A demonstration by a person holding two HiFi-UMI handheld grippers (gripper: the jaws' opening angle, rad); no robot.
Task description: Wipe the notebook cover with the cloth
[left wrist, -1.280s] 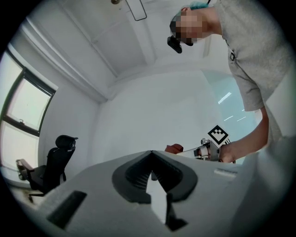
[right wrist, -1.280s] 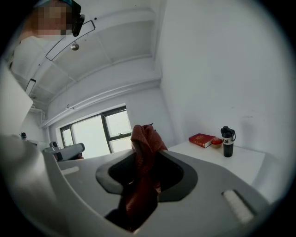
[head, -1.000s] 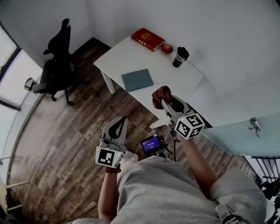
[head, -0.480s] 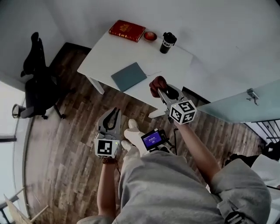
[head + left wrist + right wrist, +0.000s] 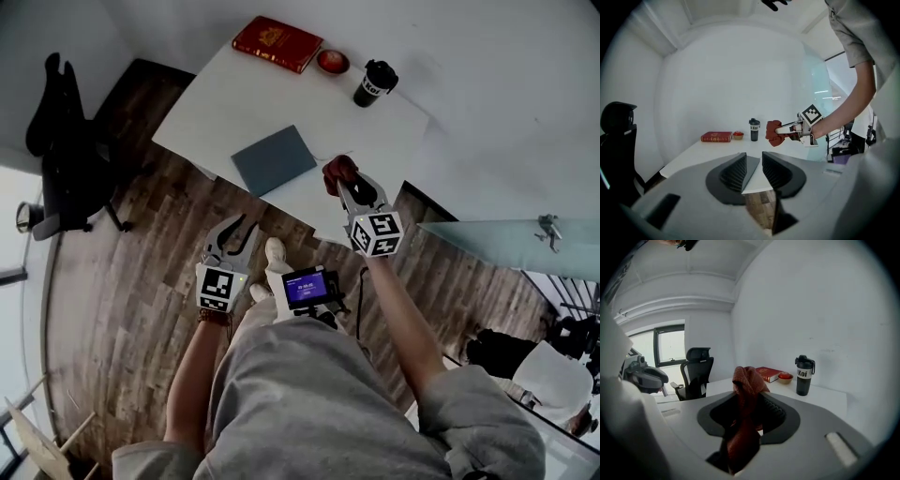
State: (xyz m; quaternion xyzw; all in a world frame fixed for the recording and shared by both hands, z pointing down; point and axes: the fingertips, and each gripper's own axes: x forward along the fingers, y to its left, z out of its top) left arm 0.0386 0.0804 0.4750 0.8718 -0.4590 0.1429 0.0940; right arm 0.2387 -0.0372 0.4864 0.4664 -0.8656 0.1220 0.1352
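A slate-blue notebook (image 5: 274, 159) lies flat on the white table (image 5: 206, 112), near its front edge. My right gripper (image 5: 345, 184) is shut on a dark red cloth (image 5: 339, 172), held just right of the notebook and above the table's edge. In the right gripper view the cloth (image 5: 747, 380) bunches up between the jaws. My left gripper (image 5: 238, 228) hangs over the wooden floor, short of the table. Its jaws have just been opening and stand slightly apart with nothing between them (image 5: 753, 162). The left gripper view also catches the cloth (image 5: 774, 132) and the right gripper (image 5: 785, 131).
At the table's far side lie a red book (image 5: 277, 43), a small red bowl (image 5: 332, 62) and a black lidded cup (image 5: 375, 82). A black office chair (image 5: 66, 141) stands left of the table. A small lit screen (image 5: 307, 286) sits at the person's waist.
Both grippers have dropped lower and come closer to the table. The cloth now sits by the notebook's right corner. The left jaws, shut before, have parted a little.
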